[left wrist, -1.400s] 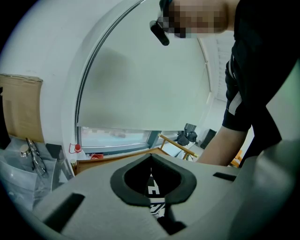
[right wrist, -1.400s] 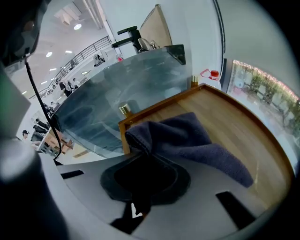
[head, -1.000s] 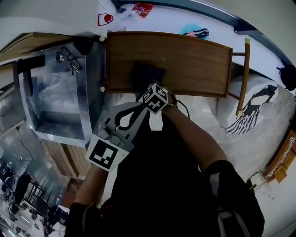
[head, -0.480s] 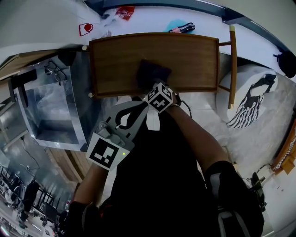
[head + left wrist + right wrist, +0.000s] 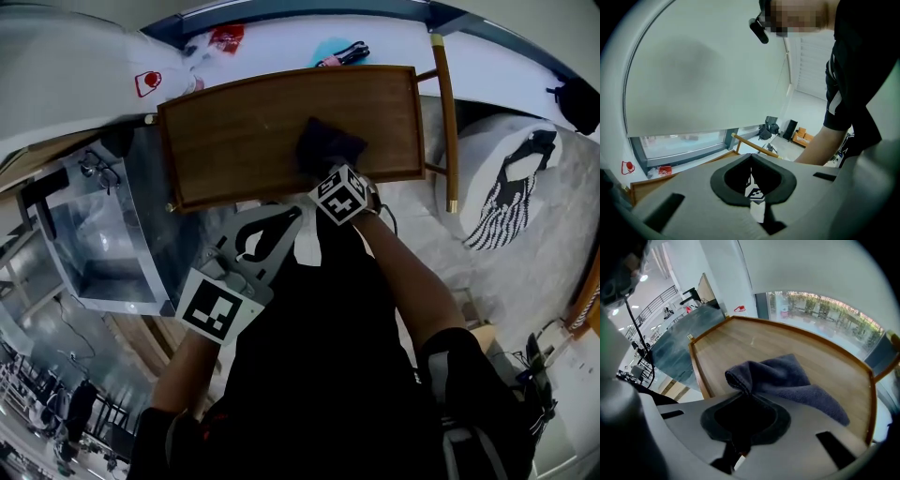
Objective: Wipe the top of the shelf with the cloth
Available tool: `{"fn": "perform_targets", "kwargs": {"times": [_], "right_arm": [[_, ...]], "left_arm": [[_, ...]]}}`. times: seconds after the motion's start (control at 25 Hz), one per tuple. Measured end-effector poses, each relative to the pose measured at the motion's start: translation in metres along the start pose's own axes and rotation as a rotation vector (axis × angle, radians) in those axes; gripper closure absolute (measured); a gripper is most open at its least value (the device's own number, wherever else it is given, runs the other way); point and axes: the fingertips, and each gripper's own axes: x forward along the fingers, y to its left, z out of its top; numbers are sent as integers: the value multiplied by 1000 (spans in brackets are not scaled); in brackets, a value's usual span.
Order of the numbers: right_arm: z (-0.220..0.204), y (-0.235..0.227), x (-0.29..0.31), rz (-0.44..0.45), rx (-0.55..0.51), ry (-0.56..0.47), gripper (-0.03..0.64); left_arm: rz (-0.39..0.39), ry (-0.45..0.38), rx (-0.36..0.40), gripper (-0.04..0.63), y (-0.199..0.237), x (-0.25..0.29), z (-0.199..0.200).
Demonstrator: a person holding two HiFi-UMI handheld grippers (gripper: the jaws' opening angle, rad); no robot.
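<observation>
cloth [image 5: 787,380] dark, bunched on shelf top [image 5: 234,131], near front rim, right of middle. right gripper [image 5: 743,392] pinching one fold. left gripper [image 5: 751,157] jaws together, empty, off shelf. risk: thin grip slips under drag; cloth rolls up, skips far corners.

Right hand-held gripper [image 5: 746,393] extended, pinching cloth [image 5: 787,380], left hand-held gripper [image 5: 750,155] closed

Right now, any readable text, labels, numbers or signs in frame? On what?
No words or numbers are legible.
Black-and-white square markers, no letters: on the cubes of the left gripper and right gripper.
Red sign near the far left corner of the shelf: too small to read.
Red packet by the window: print blurred.
Cloth: no label visible.
</observation>
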Motion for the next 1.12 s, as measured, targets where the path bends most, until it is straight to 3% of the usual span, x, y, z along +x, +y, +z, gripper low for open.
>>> {"fn": "perform_targets", "kwargs": {"times": [0.64, 1.12], "right_arm": [[-69, -99, -55, -152, 177, -3, 588], [-93, -126, -74, -207, 279, 23, 588]], "left_arm": [[-68, 19, 54, 574, -30, 47, 21], [-66, 12, 72, 574, -28, 48, 35]]}}
